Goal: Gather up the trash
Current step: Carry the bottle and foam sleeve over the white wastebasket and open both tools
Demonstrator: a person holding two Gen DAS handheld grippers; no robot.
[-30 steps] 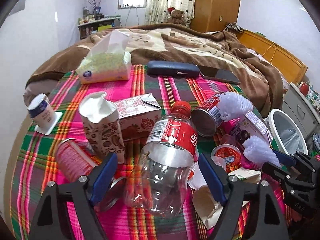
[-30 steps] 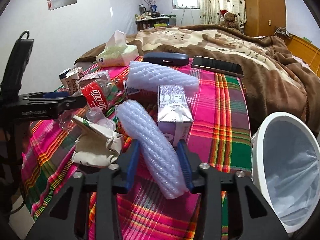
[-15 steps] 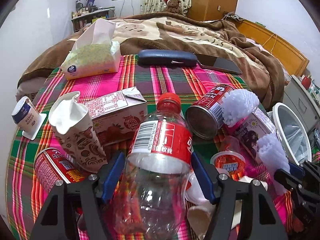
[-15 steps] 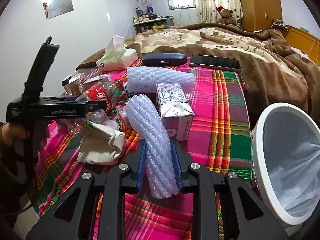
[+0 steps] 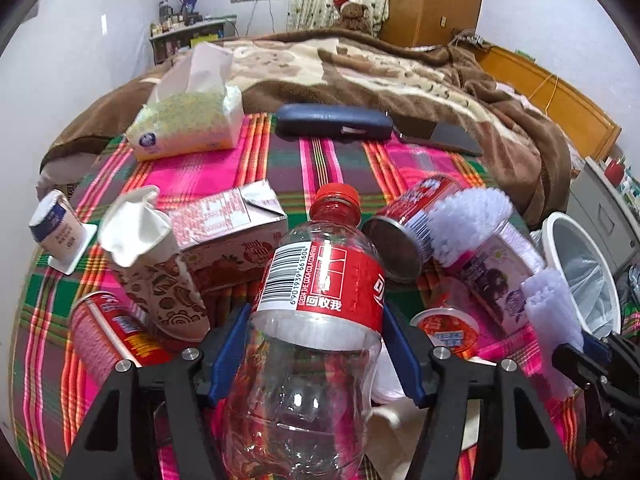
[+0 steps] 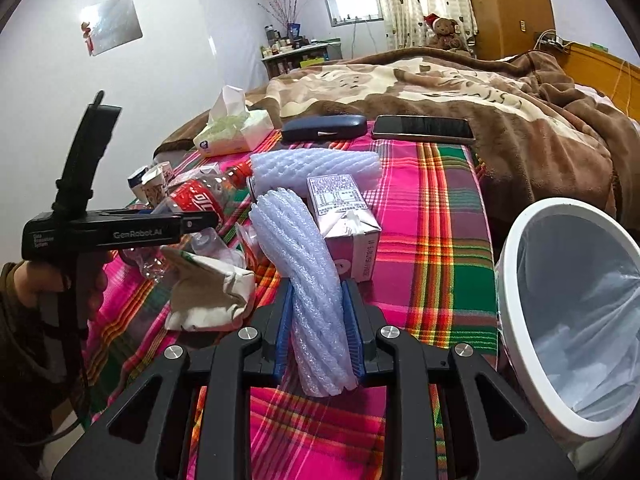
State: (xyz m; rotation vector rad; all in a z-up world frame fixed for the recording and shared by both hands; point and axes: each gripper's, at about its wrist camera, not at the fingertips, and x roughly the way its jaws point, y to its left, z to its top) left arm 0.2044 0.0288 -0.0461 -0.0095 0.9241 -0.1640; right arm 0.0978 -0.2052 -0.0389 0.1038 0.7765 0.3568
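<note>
Left gripper [image 5: 316, 354] closing around the plastic bottle [image 5: 316, 300] — right gripper [image 6: 320, 334] clamped on a foam sleeve [image 6: 308, 280].

The left gripper [image 5: 316, 354] and the right gripper [image 6: 319, 334] each had black skeletal arms with silver screws and blue pads on the jaws. The left gripper's black body bore white "GenRobot.AI" lettering. The person's hand [image 6: 86, 280] emerged from a dark sleeve [image 6: 16, 344].

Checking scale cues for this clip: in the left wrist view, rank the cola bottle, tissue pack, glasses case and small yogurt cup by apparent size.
1. cola bottle, inflated by nearness to the camera
2. tissue pack
3. glasses case
4. yogurt cup
</note>
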